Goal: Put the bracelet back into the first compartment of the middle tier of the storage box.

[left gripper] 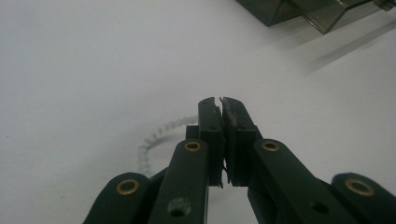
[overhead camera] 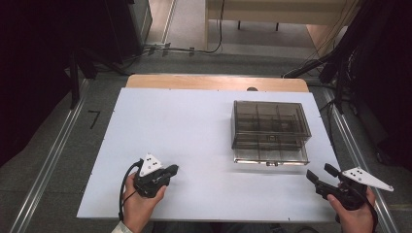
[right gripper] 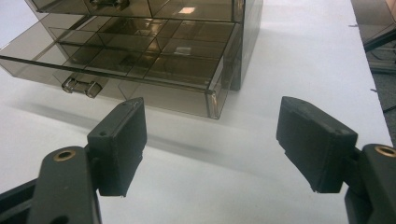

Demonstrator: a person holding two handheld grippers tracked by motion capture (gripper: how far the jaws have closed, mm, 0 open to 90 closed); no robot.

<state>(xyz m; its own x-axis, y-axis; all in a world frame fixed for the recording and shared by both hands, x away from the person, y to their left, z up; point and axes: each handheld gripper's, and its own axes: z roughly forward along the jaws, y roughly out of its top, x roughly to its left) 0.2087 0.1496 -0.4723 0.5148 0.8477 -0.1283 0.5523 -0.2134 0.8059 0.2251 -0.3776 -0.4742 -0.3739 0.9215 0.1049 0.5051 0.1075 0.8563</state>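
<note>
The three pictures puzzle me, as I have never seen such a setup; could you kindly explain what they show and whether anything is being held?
A person sits at a white table, holding a hand-held two-jaw gripper in each hand. The high view looks down from above: the left gripper and the right gripper sit near the table's front edge. The other two pictures come from cameras riding on the grippers, looking along their black jaws. On the table stands a smoky clear drawer box with its bottom drawer pulled out. The left gripper's jaws are shut; a string of small white beads shows behind them. The right jaws stand open and empty, facing the drawer.
</note>
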